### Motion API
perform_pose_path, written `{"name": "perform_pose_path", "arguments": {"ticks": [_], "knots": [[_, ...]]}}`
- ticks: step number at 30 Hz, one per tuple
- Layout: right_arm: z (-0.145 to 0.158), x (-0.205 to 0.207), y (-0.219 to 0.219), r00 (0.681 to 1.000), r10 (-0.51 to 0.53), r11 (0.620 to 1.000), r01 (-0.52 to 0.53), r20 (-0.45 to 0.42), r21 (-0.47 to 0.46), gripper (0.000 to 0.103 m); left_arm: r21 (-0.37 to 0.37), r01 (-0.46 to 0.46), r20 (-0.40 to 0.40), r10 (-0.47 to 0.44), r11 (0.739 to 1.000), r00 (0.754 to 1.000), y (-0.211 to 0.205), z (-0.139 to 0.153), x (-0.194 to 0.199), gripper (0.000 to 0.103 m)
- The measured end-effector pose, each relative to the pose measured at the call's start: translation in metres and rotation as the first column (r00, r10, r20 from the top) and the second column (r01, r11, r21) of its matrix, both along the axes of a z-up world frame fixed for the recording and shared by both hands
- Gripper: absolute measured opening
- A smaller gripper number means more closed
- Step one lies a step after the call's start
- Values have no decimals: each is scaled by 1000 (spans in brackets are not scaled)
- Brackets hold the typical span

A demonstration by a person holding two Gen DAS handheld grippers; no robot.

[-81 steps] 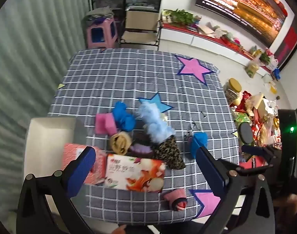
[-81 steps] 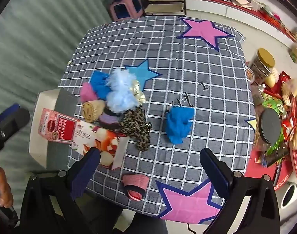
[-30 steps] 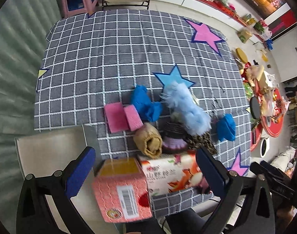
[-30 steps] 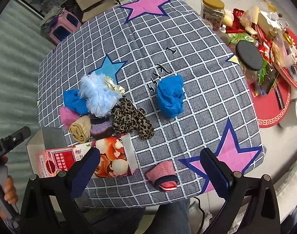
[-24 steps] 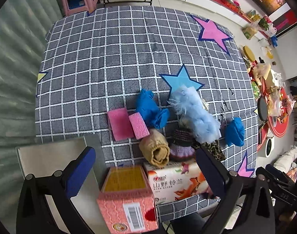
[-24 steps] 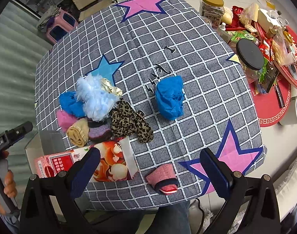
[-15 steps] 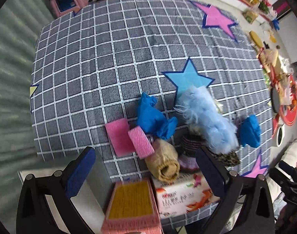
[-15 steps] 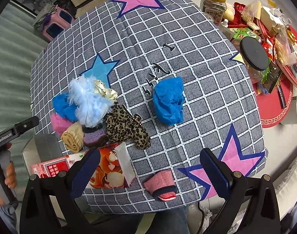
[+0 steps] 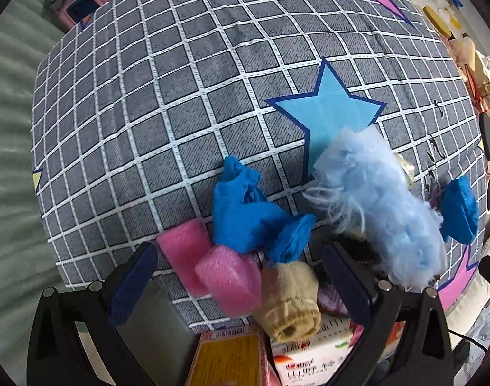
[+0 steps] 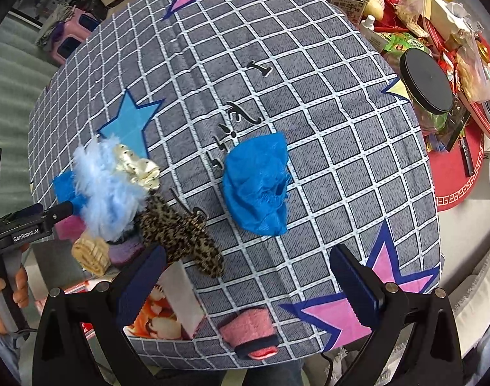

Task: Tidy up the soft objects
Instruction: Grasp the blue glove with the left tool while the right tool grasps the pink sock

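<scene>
Left tool (image 9: 238,276) wide open, holding nothing, poised over the pink foam blocks (image 9: 224,276) at the near table (image 9: 148,96) edge; right tool (image 10: 245,276) equally agape and empty, aimed at the lone blue cloth (image 10: 257,186) in mid-table. Likely next: lower onto the nearer pink block, straddle it squarely, close gently to avoid crushing the foam; keep clear of the blue rag (image 9: 241,212) and tan roll (image 9: 290,305) touching it; avoid snagging the fluffy blue piece (image 9: 383,212).
</scene>
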State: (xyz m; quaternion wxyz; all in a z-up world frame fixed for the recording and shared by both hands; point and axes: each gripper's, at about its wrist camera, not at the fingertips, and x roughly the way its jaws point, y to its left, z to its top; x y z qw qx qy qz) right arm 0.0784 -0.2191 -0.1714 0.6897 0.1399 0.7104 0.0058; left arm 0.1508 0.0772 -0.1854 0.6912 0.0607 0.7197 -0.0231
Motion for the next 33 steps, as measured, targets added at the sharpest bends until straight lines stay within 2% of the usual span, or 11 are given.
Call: {"name": "perform_pose_path", "arguments": {"ticks": [4, 8, 13, 18, 22, 25, 27, 28, 31, 32, 33], "knots": [[-14, 2, -4, 1000, -9, 1000, 8, -24, -18, 103, 11, 24, -8, -24, 1000, 1000, -5, -6, 8, 102], [-25, -9, -4, 998, 9, 1000, -8, -65, 19, 103, 18, 53, -16, -53, 998, 998, -7, -11, 14, 102], [-56, -53, 13, 977, 112, 993, -107, -179, 40, 103, 30, 85, -34, -84, 996, 996, -12, -20, 13, 101], [-90, -94, 30, 952, 126, 992, -113, -279, 64, 103, 44, 110, -55, -107, 993, 993, -18, -38, 12, 98], [-107, -111, 36, 938, 125, 991, -101, -323, 88, 103, 49, 132, -74, -128, 990, 989, -20, -52, 9, 93], [-115, -115, 37, 938, 137, 990, -118, -319, 76, 102, 40, 145, -83, -141, 989, 987, -27, -61, 8, 80], [-118, -119, 39, 938, 151, 988, -143, -312, 50, 94, 30, 158, -94, -155, 987, 984, -38, -69, 8, 68], [-119, -120, 40, 938, 157, 987, -153, -309, 38, 92, 21, 160, -87, -157, 987, 984, -46, -72, 11, 56], [-110, -123, 48, 941, 205, 977, -213, -268, -2, 55, 14, 173, -71, -172, 985, 983, -61, -76, 12, 34], [-106, -123, 47, 948, 206, 978, -205, -245, 29, 33, 15, 174, -63, -173, 985, 983, -68, -76, 18, 26], [-102, -123, 46, 952, 191, 982, -186, -239, 43, 30, 9, 171, -58, -170, 985, 984, -69, -75, 18, 26]]}}
